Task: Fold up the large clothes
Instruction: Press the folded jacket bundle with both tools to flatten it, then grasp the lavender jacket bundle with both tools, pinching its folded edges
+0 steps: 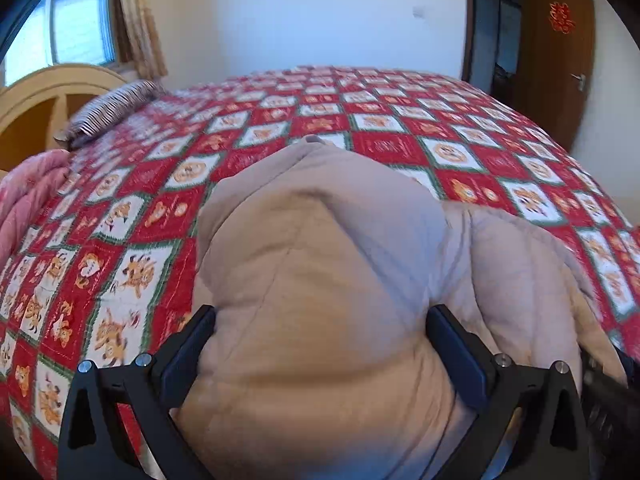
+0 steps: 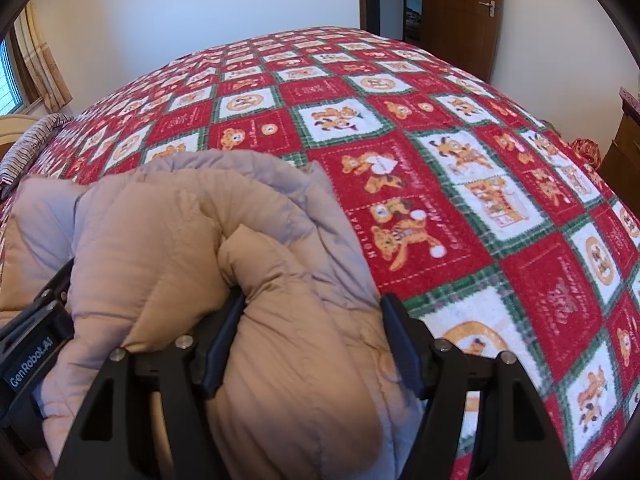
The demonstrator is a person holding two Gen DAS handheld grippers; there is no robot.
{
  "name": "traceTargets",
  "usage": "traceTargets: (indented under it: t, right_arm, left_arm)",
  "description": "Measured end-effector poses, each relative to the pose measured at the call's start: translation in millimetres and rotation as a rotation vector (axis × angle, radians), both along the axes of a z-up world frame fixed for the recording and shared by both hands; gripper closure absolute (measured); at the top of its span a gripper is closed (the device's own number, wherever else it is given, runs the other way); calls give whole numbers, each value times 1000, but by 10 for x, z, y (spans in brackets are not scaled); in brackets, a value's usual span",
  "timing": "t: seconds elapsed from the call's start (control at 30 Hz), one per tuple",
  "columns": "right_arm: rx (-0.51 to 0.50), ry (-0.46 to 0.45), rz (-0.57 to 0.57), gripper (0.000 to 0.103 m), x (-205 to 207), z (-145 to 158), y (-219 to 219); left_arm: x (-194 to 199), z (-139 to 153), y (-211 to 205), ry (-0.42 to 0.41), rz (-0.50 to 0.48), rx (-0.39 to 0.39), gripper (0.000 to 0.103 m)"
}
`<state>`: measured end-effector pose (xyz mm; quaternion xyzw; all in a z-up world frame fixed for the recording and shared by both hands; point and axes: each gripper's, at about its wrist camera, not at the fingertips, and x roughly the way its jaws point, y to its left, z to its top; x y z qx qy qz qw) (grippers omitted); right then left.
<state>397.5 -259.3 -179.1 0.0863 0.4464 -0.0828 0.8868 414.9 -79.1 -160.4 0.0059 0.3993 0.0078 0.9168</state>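
Cataloguing what my two wrist cameras give me at this moment:

Item one: beige quilted puffer coat [image 1: 320,264], soft, bulky, stitched in broad padded channels, bunched in rounded folds. It lies on the near part of the bed, on top of the quilt [image 1: 400,148].

Item two: left gripper [image 1: 320,356], matte black, angular fingers with flat pads. I see both pads pressed into a thick roll of the coat, pinching it between them.

Item three: right gripper [image 2: 312,340], same build. Its jaws stand wide, but a fat puffed fold of the coat fills the gap and both pads bear on it, so I read it as gripping.

Item four: the quilt, fleecy, patterned in red and white squares with green plaid borders and orange teddy bears.

Left view only: a pink ribbed blanket [image 1: 28,200] at the bed's left edge, a cream arched headboard [image 1: 48,96] in full, and a window [image 1: 76,24].

Right view only: the left gripper's body with a "GenRobot.AI" label [image 2: 30,364], and a wooden cabinet [image 2: 624,148] at far right.

Both views: a striped pillow [image 1: 116,108], a brown door [image 1: 560,56].
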Motion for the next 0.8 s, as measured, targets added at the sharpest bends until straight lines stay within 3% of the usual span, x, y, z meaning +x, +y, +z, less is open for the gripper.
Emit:
traceTargets:
  t: [0.13, 0.23, 0.33, 0.4, 0.5, 0.6, 0.8]
  right_arm:
    - [23, -82, -125, 35, -260, 370, -10]
    - [4, -123, -86, 36, -248, 537, 206]
    - [-15, -87, -56, 41, -149, 409, 290]
    - [-19, -86, -58, 41, -167, 277, 227]
    - [-31, -113, -28, 41, -236, 153, 188]
    - [16, -115, -35, 41, -257, 88, 92]
    - [49, -118, -34, 40, -261, 26, 65]
  left_arm:
    - [-420, 363, 327, -101, 59, -32, 1]
    - [-547, 404, 451, -130, 72, -20, 1]
    - [-514, 142, 505, -60, 57, -58, 1]
    - [-591, 27, 506, -107, 60, -100, 1]
    - [-616, -39, 419, -135, 59, -86, 1]
    - [-556, -78, 357, -121, 54, -73, 1]
    - [-486, -172, 402, -86, 40, -133, 0]
